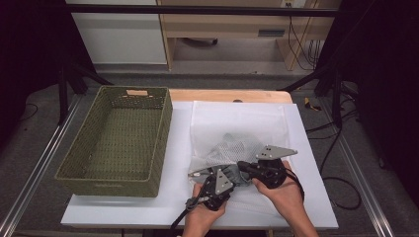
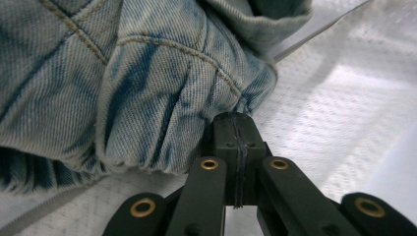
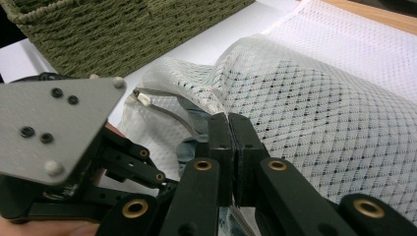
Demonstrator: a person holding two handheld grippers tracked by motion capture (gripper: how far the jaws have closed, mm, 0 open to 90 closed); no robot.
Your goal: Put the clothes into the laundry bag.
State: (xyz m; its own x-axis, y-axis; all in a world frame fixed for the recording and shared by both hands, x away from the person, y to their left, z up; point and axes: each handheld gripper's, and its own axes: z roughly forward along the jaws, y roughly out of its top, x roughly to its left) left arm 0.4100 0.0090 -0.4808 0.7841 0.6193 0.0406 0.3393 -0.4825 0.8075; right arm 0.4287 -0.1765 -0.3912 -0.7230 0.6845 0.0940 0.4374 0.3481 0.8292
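A white mesh laundry bag [image 1: 237, 121] lies on the white board, with blue jeans [image 2: 123, 73] bunched at its near opening. My left gripper [image 2: 238, 119] is shut on a fold of the jeans, and a thin line of denim shows between its jaws. In the high view the left gripper [image 1: 232, 174] sits at the bag's near edge, with the right gripper [image 1: 243, 166] close beside it. My right gripper [image 3: 229, 119] is shut on the raised mesh bag [image 3: 314, 98] at the rim of its opening. The bag's zipper pull [image 3: 142, 99] hangs just left of that rim.
A green woven basket [image 1: 163, 133] stands to the left of the bag, and its wall [image 3: 123, 29] rises behind the opening. The white board [image 1: 309, 163] covers most of the wooden table [image 1: 222, 95]. Cables lie on the floor at the right.
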